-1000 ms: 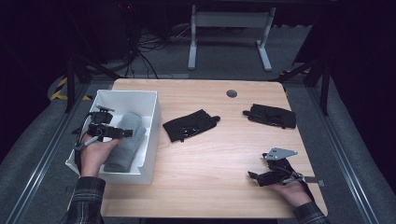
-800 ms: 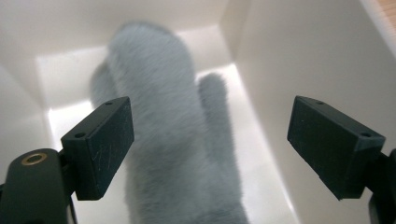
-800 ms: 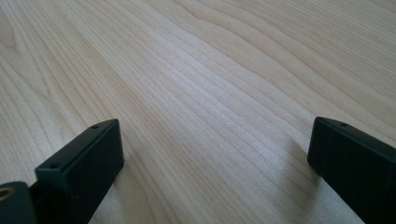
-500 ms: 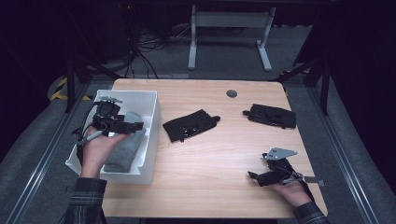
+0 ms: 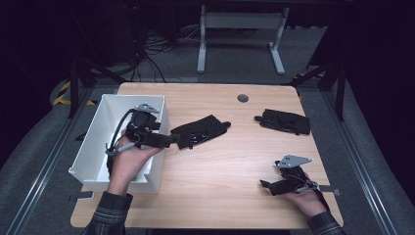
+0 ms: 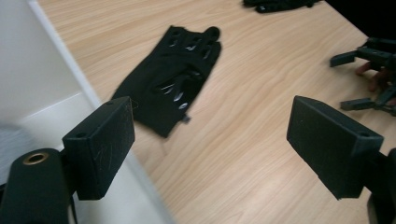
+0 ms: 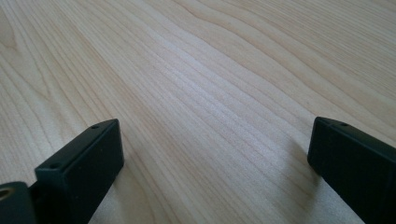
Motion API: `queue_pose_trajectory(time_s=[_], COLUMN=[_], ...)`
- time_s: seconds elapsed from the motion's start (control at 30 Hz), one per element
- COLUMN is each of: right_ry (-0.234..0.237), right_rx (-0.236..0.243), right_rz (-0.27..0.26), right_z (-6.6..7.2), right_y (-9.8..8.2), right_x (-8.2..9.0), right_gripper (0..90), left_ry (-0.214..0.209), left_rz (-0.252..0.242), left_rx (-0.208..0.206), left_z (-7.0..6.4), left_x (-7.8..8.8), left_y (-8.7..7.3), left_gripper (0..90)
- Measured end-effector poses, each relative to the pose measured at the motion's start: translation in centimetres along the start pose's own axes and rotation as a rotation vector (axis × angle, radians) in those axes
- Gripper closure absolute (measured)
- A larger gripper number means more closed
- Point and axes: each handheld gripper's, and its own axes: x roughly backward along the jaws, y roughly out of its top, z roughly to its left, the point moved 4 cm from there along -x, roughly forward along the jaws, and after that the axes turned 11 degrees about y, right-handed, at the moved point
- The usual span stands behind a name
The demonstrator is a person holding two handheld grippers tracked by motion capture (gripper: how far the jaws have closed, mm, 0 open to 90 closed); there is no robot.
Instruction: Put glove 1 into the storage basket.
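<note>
A black glove (image 5: 200, 131) lies flat on the wooden table (image 5: 215, 166), just right of the white box (image 5: 96, 142); the left gripper view has that glove (image 6: 173, 77) ahead of the jaws. A second black glove (image 5: 284, 120) lies at the back right (image 6: 275, 3). My left gripper (image 5: 169, 141) hovers over the box's right wall, pointing at the near glove, jaws open and empty (image 6: 224, 149). Low at the table's front right rests my right gripper (image 5: 266, 185), open over bare wood (image 7: 215, 158).
The white box sits at the table's left edge, its right wall (image 6: 79, 84) below the left jaw. A round grommet (image 5: 242, 98) is set in the table's far side. Dark floor, cables and a desk frame (image 5: 240, 34) lie beyond the table.
My left gripper has risen out of the white box and moved right, to above its right wall, facing the near glove. The right gripper has stayed still.
</note>
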Motion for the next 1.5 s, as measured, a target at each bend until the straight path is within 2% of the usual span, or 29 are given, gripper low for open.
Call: queue_pose_trajectory(time_s=[0.13,0.3,0.5,0.67,0.83,1.03,1.13,1.3,1.43,1.5], right_ry=[0.0,0.002,0.002,0.018,0.022,0.022,0.021,0.043,0.049,0.05], right_rx=[0.0,0.0,0.001,0.02,0.02,0.021,0.021,0.033,0.04,0.041], right_rz=[0.0,0.002,0.001,0.002,0.002,0.006,0.012,0.052,0.062,0.058], right_z=[0.0,0.0,0.0,-0.3,-0.5,-0.5,-0.5,-0.3,-0.2,-0.2], right_y=[0.0,0.0,0.0,-0.5,-0.8,-0.8,-0.7,-0.3,-0.1,0.0], right_x=[0.0,0.0,0.1,0.6,0.9,0.9,0.9,1.1,1.0,1.1], right_gripper=[3.6,3.7,3.7,3.7,3.6,2.9,2.8,9.9,10.9,11.9], left_ry=[-0.018,-0.025,-0.03,-0.03,-0.042,-0.048,-0.042,-0.042,-0.024,-0.006], left_rz=[-0.014,-0.013,0.005,0.026,0.047,0.079,0.093,0.11,0.127,0.124], left_rx=[-0.024,-0.078,-0.133,-0.176,-0.193,-0.226,-0.237,-0.242,-0.244,-0.26], left_z=[-2.1,-5.0,-7.5,-8.9,-9.7,-9.9,-9.6,-8.6,-8.2,-8.1], left_x=[-0.8,-2.1,-4.0,-5.8,-7.9,-10.3,-11.1,-12.1,-12.5,-12.6], left_y=[0.4,0.3,-0.6,-1.8,-3.5,-6.1,-7.4,-9.2,-10.1,-10.5], left_gripper=[16.1,16.1,16.1,16.1,16.1,16.1,16.1,15.8,13.2,12.5])
